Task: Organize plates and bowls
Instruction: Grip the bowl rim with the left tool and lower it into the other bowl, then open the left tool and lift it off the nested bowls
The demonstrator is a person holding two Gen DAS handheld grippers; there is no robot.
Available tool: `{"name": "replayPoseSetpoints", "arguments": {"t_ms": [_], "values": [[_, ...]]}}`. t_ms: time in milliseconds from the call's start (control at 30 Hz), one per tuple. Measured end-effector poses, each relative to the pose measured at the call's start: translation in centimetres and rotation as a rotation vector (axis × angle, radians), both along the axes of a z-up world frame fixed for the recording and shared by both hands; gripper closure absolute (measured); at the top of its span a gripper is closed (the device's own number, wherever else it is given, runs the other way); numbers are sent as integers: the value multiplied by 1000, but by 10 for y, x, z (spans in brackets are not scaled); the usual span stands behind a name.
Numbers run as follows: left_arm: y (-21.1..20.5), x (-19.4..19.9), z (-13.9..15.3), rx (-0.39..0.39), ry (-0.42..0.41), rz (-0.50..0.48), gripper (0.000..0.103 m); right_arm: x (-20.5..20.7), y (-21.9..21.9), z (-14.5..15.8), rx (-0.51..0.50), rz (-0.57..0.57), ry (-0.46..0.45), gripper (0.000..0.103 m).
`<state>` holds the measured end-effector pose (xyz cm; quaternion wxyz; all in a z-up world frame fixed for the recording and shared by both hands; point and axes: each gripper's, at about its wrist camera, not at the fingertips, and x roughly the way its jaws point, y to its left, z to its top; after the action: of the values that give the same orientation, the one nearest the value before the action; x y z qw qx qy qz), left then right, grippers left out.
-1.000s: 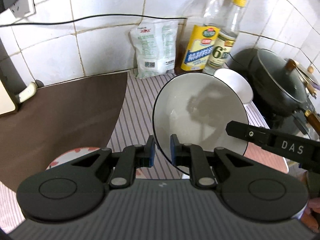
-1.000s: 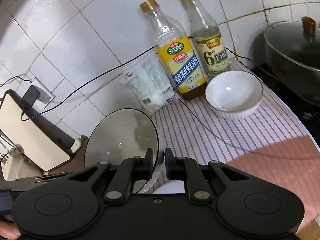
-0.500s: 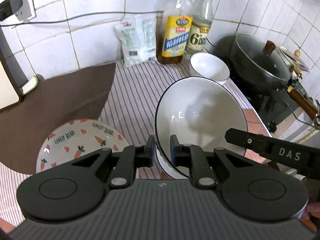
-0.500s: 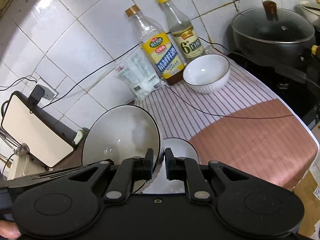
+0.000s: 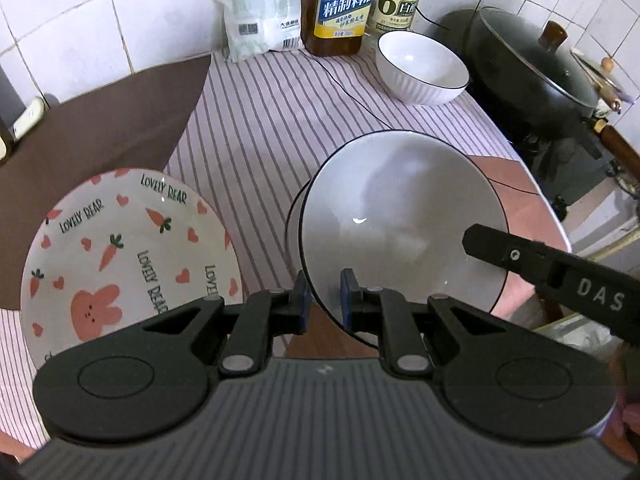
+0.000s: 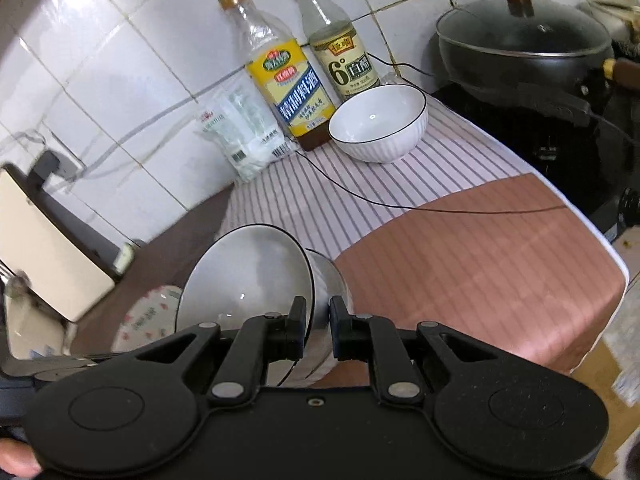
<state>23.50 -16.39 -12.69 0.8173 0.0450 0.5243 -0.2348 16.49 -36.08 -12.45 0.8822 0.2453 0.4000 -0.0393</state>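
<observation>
Both grippers hold one white black-rimmed plate [image 5: 400, 224], tilted over the counter. My left gripper [image 5: 323, 300] is shut on its near rim. My right gripper [image 6: 318, 322] is shut on the opposite rim of the plate [image 6: 244, 280]; its body [image 5: 560, 284] shows at the right in the left wrist view. Right under the held plate lies another white dish [image 6: 330, 280], mostly hidden. A carrot-and-bear patterned plate [image 5: 124, 256] lies on the counter to the left. A white ribbed bowl [image 5: 422, 68] stands at the back by the bottles.
Two bottles [image 6: 288, 80] and a white bag [image 5: 260, 4] stand against the tiled wall. A black lidded wok [image 5: 532, 68] sits on the stove at the right. A thin black cable [image 6: 400, 204] crosses the striped cloth. A brown mat [image 5: 92, 128] lies at the left.
Both grippers have carried the plate back from the wall and down toward the counter, over the hidden white dish. The patterned plate has come fully into view.
</observation>
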Motion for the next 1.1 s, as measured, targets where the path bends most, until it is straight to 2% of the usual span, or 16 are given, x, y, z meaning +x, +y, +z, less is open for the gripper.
{"name": "replayPoseSetpoints", "arguments": {"t_ms": [133, 300, 400, 767, 867, 900, 1100], "values": [[-4, 2, 2, 23, -20, -5, 89, 5, 5, -6, -63, 26, 11, 87], [-13, 5, 4, 67, -33, 5, 89, 9, 6, -14, -83, 50, 15, 88], [-17, 4, 6, 88, -41, 15, 89, 10, 11, -16, -138, 79, 12, 88], [-26, 1, 5, 124, -73, 68, 88, 6, 13, -21, -219, 147, -58, 86], [-27, -1, 5, 129, -76, 81, 86, 4, 13, -22, -224, 159, -74, 86], [-27, -1, 5, 135, -74, 89, 82, 3, 12, -23, -225, 163, -80, 87], [-27, -2, 3, 129, -68, 95, 81, -5, 7, -30, -185, 140, -133, 88]]}}
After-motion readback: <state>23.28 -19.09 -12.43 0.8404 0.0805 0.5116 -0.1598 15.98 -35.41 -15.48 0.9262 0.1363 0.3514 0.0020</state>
